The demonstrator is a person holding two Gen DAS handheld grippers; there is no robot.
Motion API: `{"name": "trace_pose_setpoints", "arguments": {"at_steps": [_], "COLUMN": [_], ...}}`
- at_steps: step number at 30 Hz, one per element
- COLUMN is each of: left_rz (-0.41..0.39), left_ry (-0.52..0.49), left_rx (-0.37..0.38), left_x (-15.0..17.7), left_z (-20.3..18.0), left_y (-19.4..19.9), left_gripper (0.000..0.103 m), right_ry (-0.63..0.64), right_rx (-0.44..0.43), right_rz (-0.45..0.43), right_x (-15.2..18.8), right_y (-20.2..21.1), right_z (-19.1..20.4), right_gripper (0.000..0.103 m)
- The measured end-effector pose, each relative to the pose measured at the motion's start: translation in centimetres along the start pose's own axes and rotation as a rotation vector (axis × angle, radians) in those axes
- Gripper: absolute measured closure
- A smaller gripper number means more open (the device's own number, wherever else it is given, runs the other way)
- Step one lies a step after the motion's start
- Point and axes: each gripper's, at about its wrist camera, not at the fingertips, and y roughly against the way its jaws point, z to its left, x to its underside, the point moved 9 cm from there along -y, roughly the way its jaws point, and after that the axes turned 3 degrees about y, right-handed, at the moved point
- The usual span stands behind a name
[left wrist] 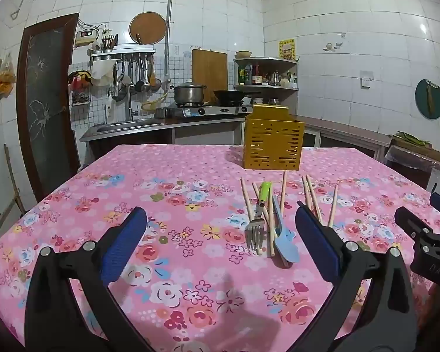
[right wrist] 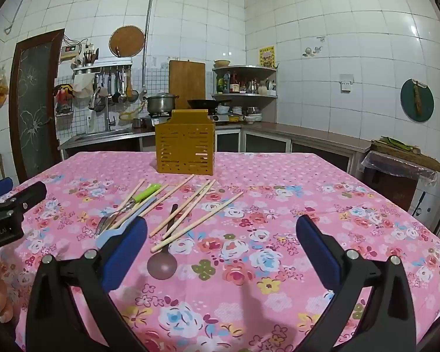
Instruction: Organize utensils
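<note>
The utensils lie in a loose heap on the pink flowered tablecloth [right wrist: 278, 176], a little in front of the yellow slotted holder [right wrist: 184, 145], which stands upright near the far edge of the table and looks empty from here. The chopsticks [right wrist: 196, 223] are crossed over each other and over the other pieces, so the step in hand, as one judges it, is to choose a first piece and lift it clean. The best choice is probably one at the outside of the heap, like the dark spoon [right wrist: 162, 262] nearest to the right gripper [right wrist: 221, 246], or a single chopstick that lies on top; the pads should close across the handle and not along it, and the piece should go upright into the holder. The count is: one fork with a green handle [left wrist: 259, 220], one light blue spatula [left wrist: 281, 234], one dark spoon, and about eight chopsticks, though the crossing makes this number not fully sure. The left gripper [left wrist: 220, 243] has its jaws wide apart with nothing between them, hovering before the fork and the spatula. The right gripper also has its jaws wide apart and holds nothing.
</note>
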Motion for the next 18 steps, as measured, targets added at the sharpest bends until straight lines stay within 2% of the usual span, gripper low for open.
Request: {"name": "trace_pose_setpoints", "arguments": {"at_steps": [1, 18], "left_rz": [0.002, 0.013], "left_ry": [-0.004, 0.002], "left_rx": [0.001, 0.01], "left_x": [0.02, 0.23], "left_z": [-0.04, -0.19], "left_y": [-0.03, -0.26], "left_gripper": [0.005, 0.005], "right_ry": [-0.01, -0.022], "right_rx": [0.0, 0.001], "right_rz": [-0.021, -0.003], "right_x": [-0.16, -0.24], "right_y": [0.16, 0.34], "right_z": [-0.05, -0.22], "right_gripper": [0.004, 0.004]}}
